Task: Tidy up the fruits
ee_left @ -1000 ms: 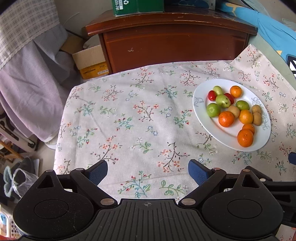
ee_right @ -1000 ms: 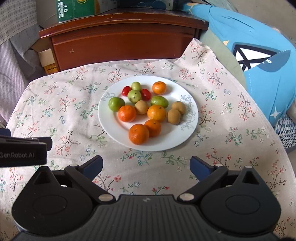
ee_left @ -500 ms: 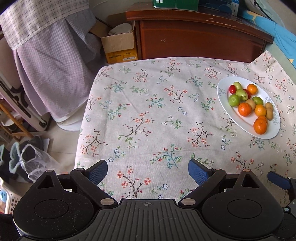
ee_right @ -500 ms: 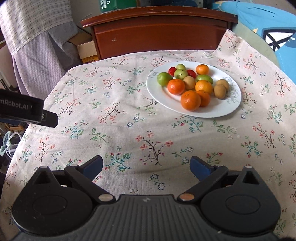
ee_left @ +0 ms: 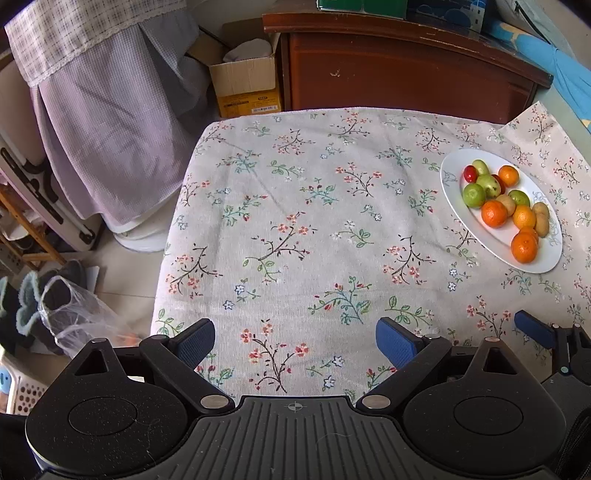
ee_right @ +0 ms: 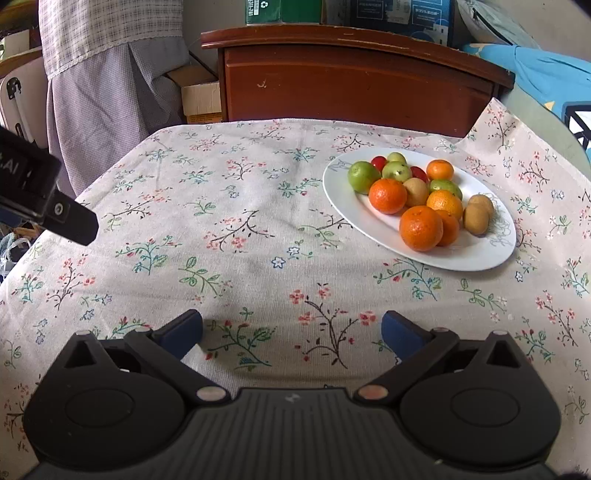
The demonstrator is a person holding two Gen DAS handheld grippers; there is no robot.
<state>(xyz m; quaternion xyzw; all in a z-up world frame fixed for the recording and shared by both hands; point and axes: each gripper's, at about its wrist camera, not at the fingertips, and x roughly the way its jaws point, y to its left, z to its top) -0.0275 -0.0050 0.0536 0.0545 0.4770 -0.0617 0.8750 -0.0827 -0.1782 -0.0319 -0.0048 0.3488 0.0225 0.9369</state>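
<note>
A white oval plate (ee_right: pixel 476 254) (ee_left: pixel 452 184) sits on the right side of the floral tablecloth (ee_right: pixel 240 229) (ee_left: pixel 314 221). It carries several oranges (ee_right: pixel 420 228) (ee_left: pixel 523 248), green fruits (ee_right: pixel 363 175) (ee_left: pixel 474 194), brown kiwis (ee_right: pixel 476 218) (ee_left: pixel 541 221) and small red fruits (ee_right: pixel 378 161) (ee_left: pixel 470 172). My left gripper (ee_left: pixel 295 341) is open over the near left part of the cloth, holding nothing. My right gripper (ee_right: pixel 291 330) is open above the cloth, in front and left of the plate. The left gripper's body (ee_right: pixel 40 188) shows at the left edge of the right wrist view.
A dark wooden cabinet (ee_right: pixel 354 81) (ee_left: pixel 399 66) stands behind the table with boxes (ee_right: pixel 284 11) on top. A cardboard box (ee_left: pixel 245 85) and lilac draped fabric (ee_left: pixel 103 122) are at the left. A plastic bag (ee_left: pixel 70 314) lies on the floor. Blue fabric (ee_right: pixel 546 77) lies at right.
Both grippers have drawn back and leftward from the plate, so the plate now sits farther right in both views. Both stay open and hold nothing.
</note>
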